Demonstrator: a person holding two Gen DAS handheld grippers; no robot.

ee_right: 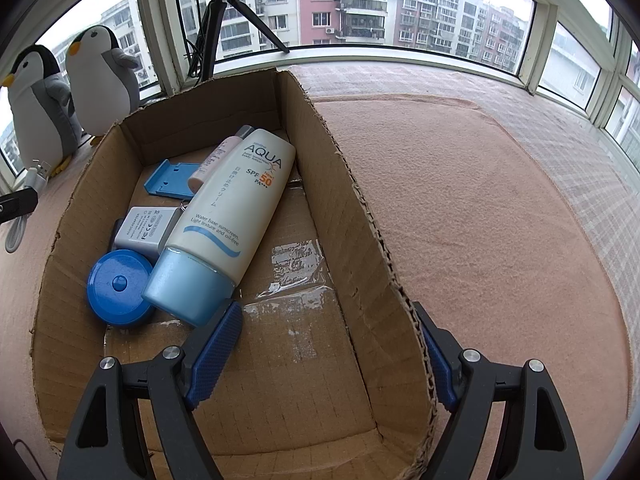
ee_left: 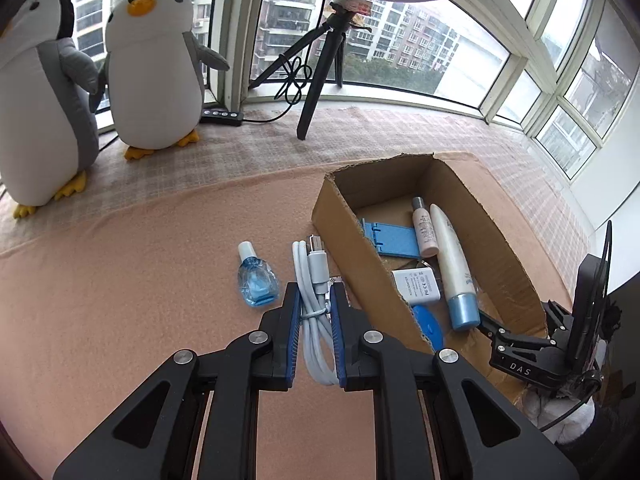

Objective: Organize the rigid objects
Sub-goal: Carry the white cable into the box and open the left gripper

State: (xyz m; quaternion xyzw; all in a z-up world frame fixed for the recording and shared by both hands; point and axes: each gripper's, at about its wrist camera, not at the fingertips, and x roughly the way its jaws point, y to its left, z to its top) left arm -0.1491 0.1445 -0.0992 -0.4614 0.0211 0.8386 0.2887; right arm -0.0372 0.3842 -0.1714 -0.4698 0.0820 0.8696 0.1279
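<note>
Risk, cable: the bundled white cable is pinched only at its tied middle, so the loose loop below and the plug ends above could droop and catch the cardboard box wall on the way over; judged from the grip, not seen.
Risk, bottle: the small blue bottle lies just beside the left pad, lower centre of the left view, and a sideways swing could knock it.
Risk, box wall: the right claw straddles the box's right wall, so a pull or closing could tip or drag the box.
Left gripper: narrow, pads pressed on the cable bundle, which lies on the pink mat left of the box.
Right gripper: wide, holding nothing; one pad inside beside the sunscreen tube cap, the other outside the wall.
Box contents, farther: blue round lid, white adapter, blue stand, small pink bottle.
</note>
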